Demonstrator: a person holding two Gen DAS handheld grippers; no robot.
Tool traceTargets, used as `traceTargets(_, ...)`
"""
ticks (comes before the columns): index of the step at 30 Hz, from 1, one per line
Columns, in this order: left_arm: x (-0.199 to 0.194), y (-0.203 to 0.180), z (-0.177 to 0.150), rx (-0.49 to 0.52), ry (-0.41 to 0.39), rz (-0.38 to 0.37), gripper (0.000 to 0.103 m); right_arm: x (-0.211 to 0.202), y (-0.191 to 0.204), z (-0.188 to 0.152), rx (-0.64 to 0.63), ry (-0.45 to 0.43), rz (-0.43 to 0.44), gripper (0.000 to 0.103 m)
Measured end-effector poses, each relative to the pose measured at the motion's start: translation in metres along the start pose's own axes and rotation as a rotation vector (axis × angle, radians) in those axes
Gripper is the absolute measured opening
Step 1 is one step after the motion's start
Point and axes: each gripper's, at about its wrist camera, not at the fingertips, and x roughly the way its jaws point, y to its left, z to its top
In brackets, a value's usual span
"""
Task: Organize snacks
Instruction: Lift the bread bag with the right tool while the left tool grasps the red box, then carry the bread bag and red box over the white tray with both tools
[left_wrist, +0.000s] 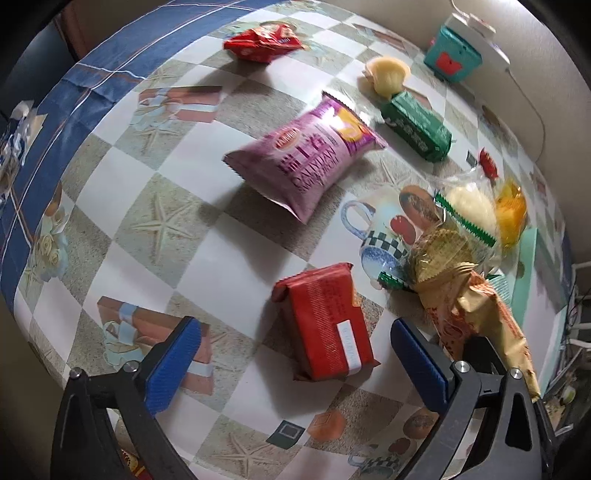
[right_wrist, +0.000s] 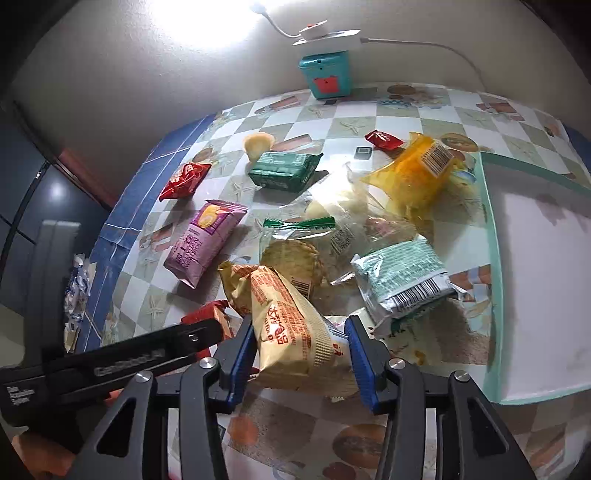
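Observation:
My left gripper is open, its blue pads on either side of a red snack pack lying on the table. My right gripper is shut on a beige-and-orange snack pack, which also shows in the left wrist view. A purple pack lies mid-table, also in the right wrist view. A green pack, a pale-green pack, a yellow pack and clear-wrapped crackers lie around.
A mint-rimmed white tray sits at the right. A teal box with a white lamp base on it stands by the wall. A red pack lies far left. The left gripper crosses the right view's lower left.

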Motion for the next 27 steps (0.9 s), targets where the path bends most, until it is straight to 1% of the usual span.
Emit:
traceTargets(1,0.002,-0.003,0.0,0.005,0.006,0.002,0.095,0.0,-0.001,0.0,0.0,0.001,0.001,0.051)
traceTargets(3,0.007,-0.009,-0.001,0.017,0.016,0.006,0.08,0.0,-0.004,-0.001,0.006,0.003,0.005,0.051)
traceTargets(4,0.01,-0.012,-0.002,0.021,0.021,0.008,0.076,0.0,-0.006,-0.002,0.011,0.005,0.008,0.051)
traceTargets(5,0.012,-0.013,-0.003,0.023,0.025,0.01,0.07,0.001,-0.008,-0.002,0.019,0.009,0.011,0.051)
traceTargets(7,0.016,-0.015,-0.004,0.021,0.028,0.009,0.064,0.001,-0.01,-0.003,0.028,0.011,0.019,0.051)
traceTargets(8,0.017,-0.016,-0.006,0.022,0.023,0.016,0.058,0.001,-0.011,-0.003,0.031,0.012,0.022,0.051)
traceTargets(9,0.017,-0.016,-0.007,0.025,0.015,0.025,0.05,0.001,-0.012,-0.003,0.032,0.012,0.023,0.051)
traceTargets(10,0.016,-0.016,-0.008,0.026,0.008,0.029,0.045,0.001,-0.012,-0.004,0.033,0.013,0.025,0.051)
traceTargets(16,0.007,-0.005,-0.008,-0.016,-0.016,0.031,0.043,-0.003,-0.01,-0.003,0.024,0.008,0.018,0.05)
traceTargets(21,-0.016,-0.001,-0.005,-0.043,-0.056,0.003,0.041,-0.013,-0.014,0.0,0.042,-0.019,0.026,0.049)
traceTargets(27,-0.046,-0.009,-0.002,-0.036,-0.101,-0.032,0.041,-0.029,-0.019,0.006,0.067,-0.064,0.044,0.049)
